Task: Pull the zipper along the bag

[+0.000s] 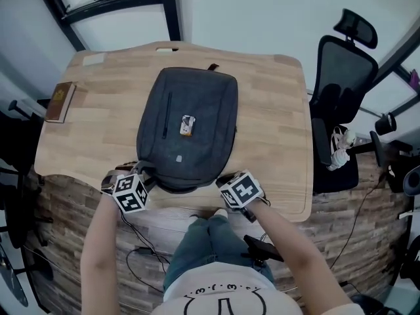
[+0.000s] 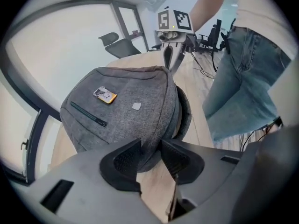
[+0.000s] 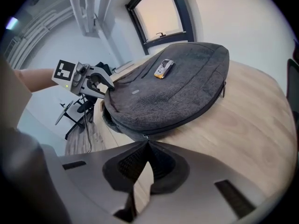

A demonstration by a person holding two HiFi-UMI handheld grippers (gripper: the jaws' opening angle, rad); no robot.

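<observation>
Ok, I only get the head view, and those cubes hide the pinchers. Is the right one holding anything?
Observer: Yes. The right gripper view shows the right gripper with its jaws pinched together on the small zipper pull at the near edge of the backpack.
Operator: And the left one?
Observer: The left gripper is clamped on a fold of the backpack's grey fabric at its near end.
Operator: Is the zip shut past the pull?
Observer: From the pull, the zipper line looks closed along the side toward the far end.
</observation>
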